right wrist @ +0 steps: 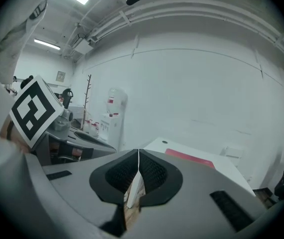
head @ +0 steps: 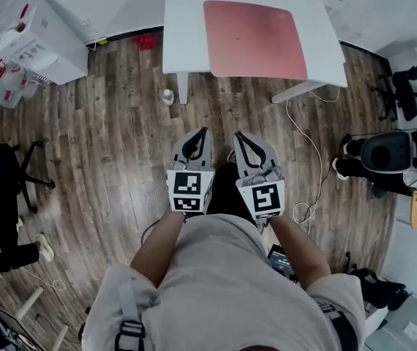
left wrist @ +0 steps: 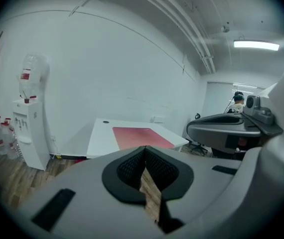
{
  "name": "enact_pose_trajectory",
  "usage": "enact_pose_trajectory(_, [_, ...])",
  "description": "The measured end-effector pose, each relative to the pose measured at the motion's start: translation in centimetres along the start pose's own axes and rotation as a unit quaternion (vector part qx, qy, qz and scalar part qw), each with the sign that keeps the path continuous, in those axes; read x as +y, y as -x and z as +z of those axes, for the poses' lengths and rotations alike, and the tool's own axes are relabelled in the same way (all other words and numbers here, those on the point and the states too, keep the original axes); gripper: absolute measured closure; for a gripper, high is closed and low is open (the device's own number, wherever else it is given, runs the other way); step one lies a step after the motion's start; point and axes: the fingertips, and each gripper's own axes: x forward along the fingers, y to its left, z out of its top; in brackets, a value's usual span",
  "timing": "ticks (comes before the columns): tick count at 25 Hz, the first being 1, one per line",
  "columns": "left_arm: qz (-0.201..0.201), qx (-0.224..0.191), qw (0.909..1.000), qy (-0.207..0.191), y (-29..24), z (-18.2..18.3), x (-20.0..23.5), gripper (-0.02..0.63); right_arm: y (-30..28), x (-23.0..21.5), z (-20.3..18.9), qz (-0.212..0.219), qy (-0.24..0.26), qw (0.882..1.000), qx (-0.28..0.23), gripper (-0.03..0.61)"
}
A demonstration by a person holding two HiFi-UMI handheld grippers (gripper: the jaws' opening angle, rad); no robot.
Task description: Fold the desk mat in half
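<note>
Mat [head: 254,39] lies flat and unfolded on the white desk [head: 183,35] at upper centre, well apart from me, so I hold my left gripper [head: 203,132] and right gripper [head: 238,134] pinched together on nothing.

The left gripper [head: 203,131] and right gripper [head: 237,133] are light grey plastic wedges. Each has a black loop-shaped inlay near its tip and, at its rear, a white cube [head: 189,191] with black square markers. Black ribbed pads [left wrist: 158,171] line the jaws. Behind the grippers, the person wears a pale grey short-sleeved shirt [head: 223,284] and a grey shoulder strap [head: 126,302] with a black buckle [head: 129,336].
</note>
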Motion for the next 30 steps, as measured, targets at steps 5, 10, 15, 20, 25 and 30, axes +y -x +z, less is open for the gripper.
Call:
enact_pose_trajectory(5, [0.051,0.001,0.9979,0.039,-6.9,0.1,-0.8,0.601,-2.9,-6.0,-2.0,0.053,0.022,0.998,0.010,0.538])
enact_pose_trajectory(10, [0.111,0.015,0.9911,0.073,-13.3,0.1,-1.8,0.602,-4.8,-12.3,-3.5,0.116,0.025,0.993,0.001,0.538])
enact_pose_trajectory(15, [0.140,0.022,0.9838,0.110,-16.5,-0.1,-1.8,0.601,-7.1,-15.6,-5.1,0.153,0.020,0.988,-0.008,0.538])
enact_pose_trajectory(20, [0.160,0.039,0.9760,0.142,-18.1,-1.2,0.0,0.601,-9.6,-16.7,-6.3,0.161,-0.008,0.987,0.008,0.538])
enact_pose_trajectory(25, [0.165,0.038,0.9707,0.171,-19.6,-2.6,3.4,0.601,-12.4,-16.0,-7.0,0.159,0.004,0.987,0.035,0.538])
enact_pose_trajectory(30, [0.144,0.024,0.9616,0.233,-21.5,-4.5,4.4,0.601,-13.9,-15.6,-8.3,0.159,0.030,0.985,0.067,0.538])
